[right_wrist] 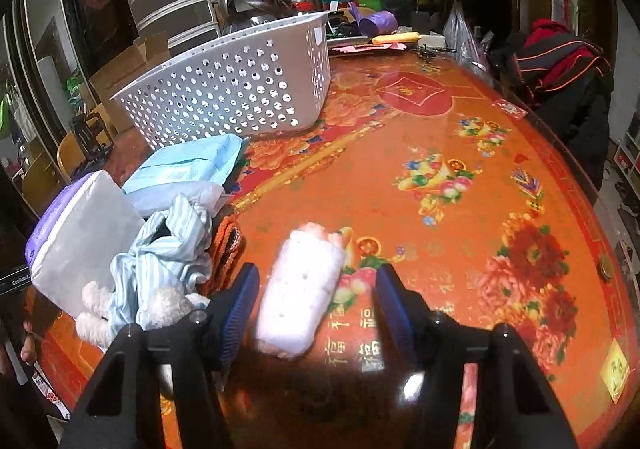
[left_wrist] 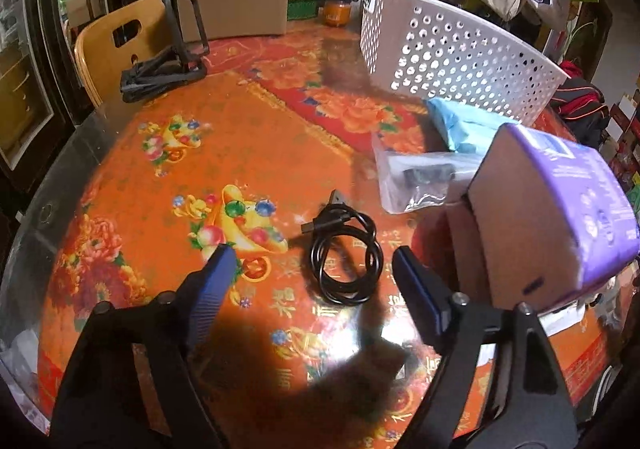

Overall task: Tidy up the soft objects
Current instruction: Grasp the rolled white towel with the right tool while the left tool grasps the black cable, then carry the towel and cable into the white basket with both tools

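You are straddling the coiled black USB cable (left_wrist: 344,253) with your left gripper (left_wrist: 314,269) and the blurred, seemingly fluffy white roll (right_wrist: 300,289) with your right gripper (right_wrist: 316,297), both jaws standing open without contact, presumably lining up grasps bound for the white perforated basket (right_wrist: 240,89) at the table's (right_wrist: 460,137) far edge.

1. Table (right_wrist: 460,137): round, covered in an orange-red cloth printed with flowers, fruit and gold characters, under a glossy clear sheet.
2. White perforated basket (right_wrist: 224,89) stands on the far part.
3. Light blue soft pack (right_wrist: 188,165) lies just in front of the basket.
4. Purple-and-white wrapped pack (right_wrist: 80,233) sits near it, by the table edge.
5. Blue-striped cloth (right_wrist: 168,249) is bunched against that pack; an orange knitted piece (right_wrist: 228,245) touches it.
6. White fluffy roll (right_wrist: 300,289) lies apart on the open cloth.
7. Coiled black cable (left_wrist: 344,253) lies flat.
8. Clear plastic bag (left_wrist: 416,177) lies beyond the cable.
9. Black folding stand (left_wrist: 168,65) rests near the far left edge.
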A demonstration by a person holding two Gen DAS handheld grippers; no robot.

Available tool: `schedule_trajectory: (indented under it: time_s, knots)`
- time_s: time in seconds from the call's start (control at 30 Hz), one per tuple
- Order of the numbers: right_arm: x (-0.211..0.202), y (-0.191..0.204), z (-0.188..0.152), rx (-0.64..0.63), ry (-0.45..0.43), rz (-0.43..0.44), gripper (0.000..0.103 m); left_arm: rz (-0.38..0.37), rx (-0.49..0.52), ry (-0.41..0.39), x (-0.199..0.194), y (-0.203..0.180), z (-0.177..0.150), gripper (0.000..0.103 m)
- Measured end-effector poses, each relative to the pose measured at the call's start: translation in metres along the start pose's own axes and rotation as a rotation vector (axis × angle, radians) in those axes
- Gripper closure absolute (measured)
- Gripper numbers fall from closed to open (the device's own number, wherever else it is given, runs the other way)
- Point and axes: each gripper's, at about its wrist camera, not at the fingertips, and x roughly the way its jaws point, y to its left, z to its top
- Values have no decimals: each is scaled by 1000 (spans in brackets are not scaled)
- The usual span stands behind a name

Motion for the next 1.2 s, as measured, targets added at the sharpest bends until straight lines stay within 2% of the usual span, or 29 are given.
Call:
schedule_trajectory:
  time_s: [0.17, 0.27, 0.33, 0.47, 0.63, 0.9, 1.2]
  knots:
    - [10, -1, 2, -5, 29, 22, 48, 0, 25, 15, 9, -4, 2, 39]
    - [13, 0, 4, -13, 38, 33, 50, 16, 52, 18, 13, -10, 4, 47]
    - [15, 0, 6, -21, 44, 46, 53, 30, 71, 18, 13, -15, 3, 63]
    - [16, 4, 7, -47, 61, 80, 65, 15, 87, 11, 13, -19, 4, 64]
    - [16, 3, 7, -52, 60, 101, 68, 3, 90, 10, 13, -19, 4, 66]
    - [3, -2, 12, -58, 20, 87, 70, -3, 76, -9, 5, -15, 3, 67]
    - [-21, -9, 25, -46, -52, 86, 72, -6, 72, -44, -8, -18, 5, 67]
